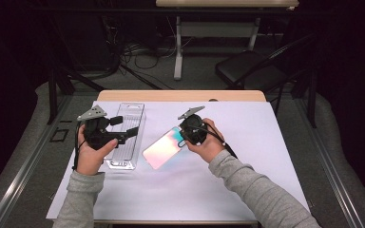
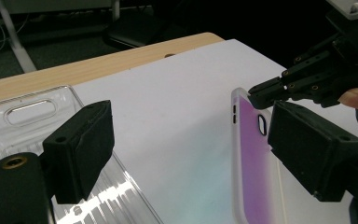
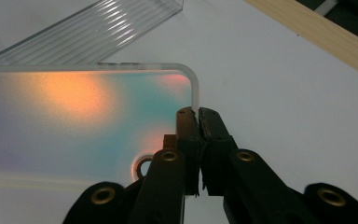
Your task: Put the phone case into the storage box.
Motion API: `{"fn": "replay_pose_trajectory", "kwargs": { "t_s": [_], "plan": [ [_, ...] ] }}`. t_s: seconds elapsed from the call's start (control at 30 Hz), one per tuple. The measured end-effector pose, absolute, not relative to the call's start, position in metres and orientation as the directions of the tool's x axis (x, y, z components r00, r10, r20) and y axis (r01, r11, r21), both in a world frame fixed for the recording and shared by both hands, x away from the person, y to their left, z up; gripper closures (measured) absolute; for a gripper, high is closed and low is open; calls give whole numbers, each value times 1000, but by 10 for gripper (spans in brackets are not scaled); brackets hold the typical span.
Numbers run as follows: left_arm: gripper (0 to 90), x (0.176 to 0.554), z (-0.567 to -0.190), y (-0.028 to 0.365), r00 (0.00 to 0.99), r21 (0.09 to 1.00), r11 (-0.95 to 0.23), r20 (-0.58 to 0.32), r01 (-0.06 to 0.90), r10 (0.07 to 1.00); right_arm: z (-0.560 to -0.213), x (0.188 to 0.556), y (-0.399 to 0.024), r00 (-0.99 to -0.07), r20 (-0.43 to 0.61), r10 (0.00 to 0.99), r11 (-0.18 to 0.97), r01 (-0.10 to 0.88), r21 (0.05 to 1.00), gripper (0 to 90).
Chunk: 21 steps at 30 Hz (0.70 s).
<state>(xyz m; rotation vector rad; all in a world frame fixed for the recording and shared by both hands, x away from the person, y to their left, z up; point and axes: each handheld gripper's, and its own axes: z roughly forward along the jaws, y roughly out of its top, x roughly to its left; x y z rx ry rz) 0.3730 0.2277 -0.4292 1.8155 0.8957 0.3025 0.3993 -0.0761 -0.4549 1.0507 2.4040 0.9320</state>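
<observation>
We pinch the rim of the phone case [image 1: 164,147] in our right gripper [image 1: 186,134], lifting one end off the white sheet [image 1: 247,142], while our left gripper [image 1: 126,127] hovers wide open and empty over the clear tray [image 1: 123,164] just beside it.

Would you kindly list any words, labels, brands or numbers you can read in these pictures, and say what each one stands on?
None: no readable text stands anywhere.
Phone case: iridescent back, no print or logo.
Clear plastic tray: ribbed, with a small dark mark near its close end in the high view, too small and blurred to read.
White table cover: blank.
Left gripper and right gripper: plain black, no lettering.
</observation>
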Motion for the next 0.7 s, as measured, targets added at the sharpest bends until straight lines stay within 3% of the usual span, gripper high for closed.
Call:
{"fn": "replay_pose_trajectory", "kwargs": {
  "t_s": [0.7],
  "plan": [
    [145, 372, -429, 223, 698, 883, -178, -205, 434, 686, -443, 385, -77, -658, -161, 736, 520, 396, 757, 877]
  ]
}}
